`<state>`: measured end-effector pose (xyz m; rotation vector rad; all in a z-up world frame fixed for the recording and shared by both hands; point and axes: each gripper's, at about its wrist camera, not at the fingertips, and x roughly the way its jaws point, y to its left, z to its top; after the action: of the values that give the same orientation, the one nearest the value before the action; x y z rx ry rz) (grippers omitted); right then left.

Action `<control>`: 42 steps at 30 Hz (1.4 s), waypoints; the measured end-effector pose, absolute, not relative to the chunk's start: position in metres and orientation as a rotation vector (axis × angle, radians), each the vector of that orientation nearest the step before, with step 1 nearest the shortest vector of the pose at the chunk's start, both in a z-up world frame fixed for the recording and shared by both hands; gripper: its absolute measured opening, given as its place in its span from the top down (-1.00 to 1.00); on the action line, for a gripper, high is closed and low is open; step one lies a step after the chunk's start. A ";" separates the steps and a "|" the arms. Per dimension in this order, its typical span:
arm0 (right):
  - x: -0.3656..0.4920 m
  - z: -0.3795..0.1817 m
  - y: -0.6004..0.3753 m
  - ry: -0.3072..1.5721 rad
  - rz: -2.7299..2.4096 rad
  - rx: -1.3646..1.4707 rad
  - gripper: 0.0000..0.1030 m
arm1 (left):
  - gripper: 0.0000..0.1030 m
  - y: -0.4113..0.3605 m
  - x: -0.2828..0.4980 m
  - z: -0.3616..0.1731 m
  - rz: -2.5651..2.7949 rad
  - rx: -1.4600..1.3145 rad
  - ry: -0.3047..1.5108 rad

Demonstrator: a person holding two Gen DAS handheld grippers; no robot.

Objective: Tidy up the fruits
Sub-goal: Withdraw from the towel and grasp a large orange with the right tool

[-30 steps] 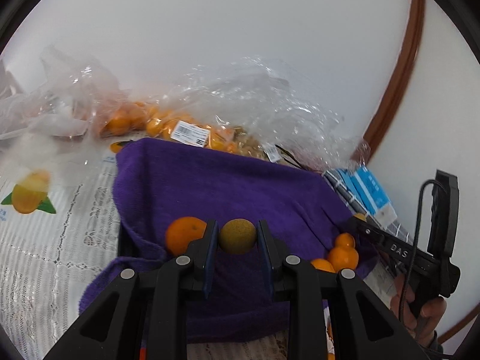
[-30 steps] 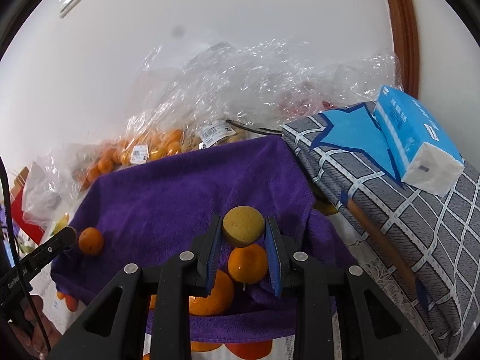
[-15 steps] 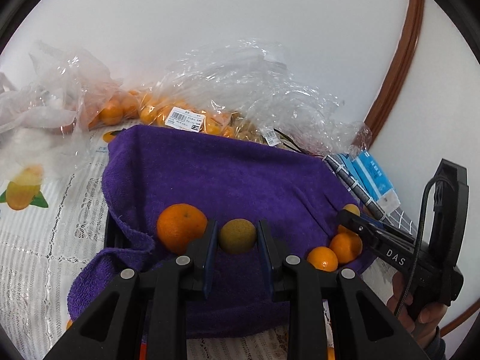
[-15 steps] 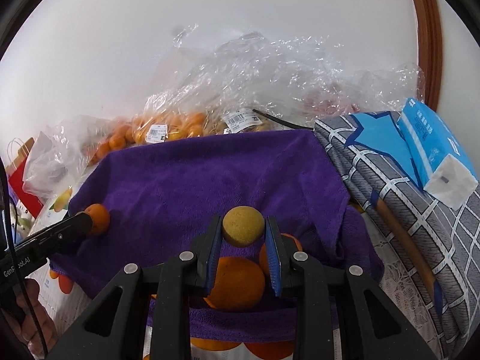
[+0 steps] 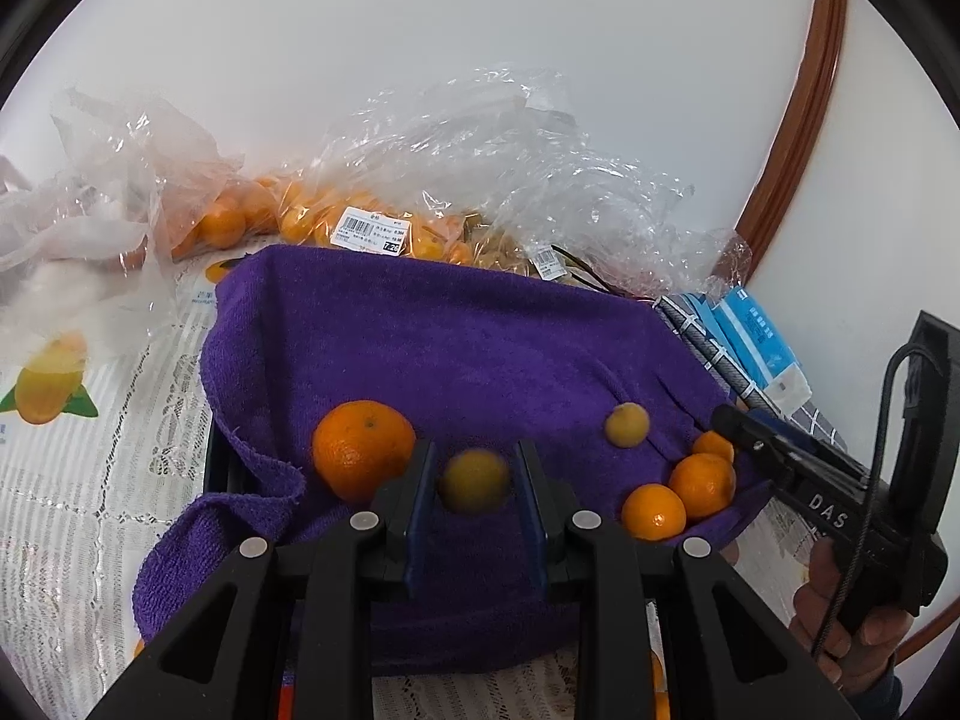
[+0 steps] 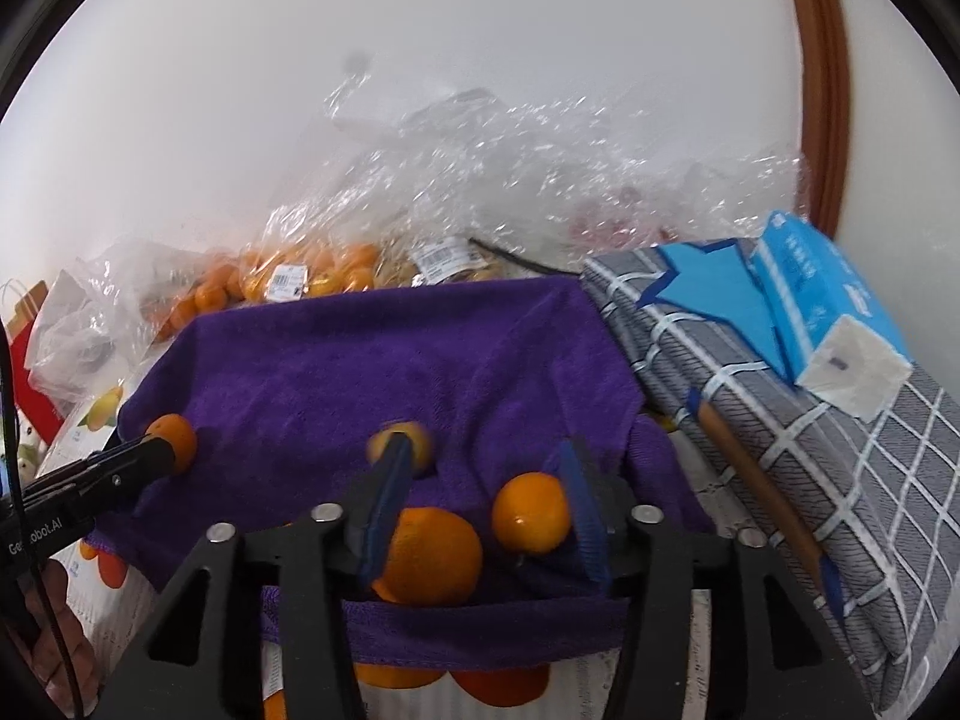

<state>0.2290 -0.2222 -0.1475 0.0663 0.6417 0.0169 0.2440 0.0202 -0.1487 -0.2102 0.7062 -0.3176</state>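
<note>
Purple towel (image 5: 456,348) drapes a dark crate (image 5: 217,468) and carries loose fruit: big orange (image 5: 363,450) at left, three small oranges (image 5: 684,492) at right, one yellowish fruit (image 5: 626,425) between. Left gripper (image 5: 474,480) is spread, with a blurred yellow-green fruit (image 5: 474,480) in the gap; contact unclear. Right gripper (image 6: 480,498) is wide apart, empty, another blurred fruit (image 6: 401,444) behind its left finger. Clear bags (image 5: 384,222) of oranges sit behind, contents partly hidden. Lace tablecloth (image 5: 90,480), white wall (image 5: 420,30).
</note>
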 end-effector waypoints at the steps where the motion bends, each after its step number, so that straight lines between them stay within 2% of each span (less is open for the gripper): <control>1: 0.227 -0.146 -0.223 0.632 0.006 0.065 -0.07 | 0.45 0.019 0.244 -0.148 -0.320 -0.204 0.704; 7: 0.201 -0.135 -0.223 0.596 -0.062 0.001 -0.08 | 0.36 0.017 0.240 -0.145 -0.329 -0.189 0.683; 16: 0.154 -0.125 -0.212 0.612 -0.119 -0.073 -0.08 | 0.33 0.019 0.234 -0.141 -0.309 -0.179 0.660; 19: 0.143 -0.121 -0.212 0.637 -0.078 -0.043 -0.08 | 0.18 0.023 0.222 -0.138 -0.289 -0.171 0.646; 23: 0.131 -0.119 -0.206 0.673 -0.030 -0.041 -0.08 | 0.12 0.030 0.202 -0.135 -0.253 -0.146 0.620; 28: 0.118 -0.123 -0.195 0.705 0.019 -0.026 -0.07 | 0.10 0.053 0.175 -0.137 -0.217 -0.182 0.632; 33: 0.116 -0.136 -0.187 0.734 0.065 0.009 0.06 | 0.09 0.073 0.159 -0.147 -0.190 -0.242 0.674; 42: 0.131 -0.161 -0.170 0.805 0.160 0.018 0.07 | 0.09 0.074 0.160 -0.152 -0.192 -0.254 0.701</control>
<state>0.1313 -0.1704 -0.1615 0.0181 0.8055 0.1600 0.1600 0.0739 -0.1524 -0.2545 0.7005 -0.1922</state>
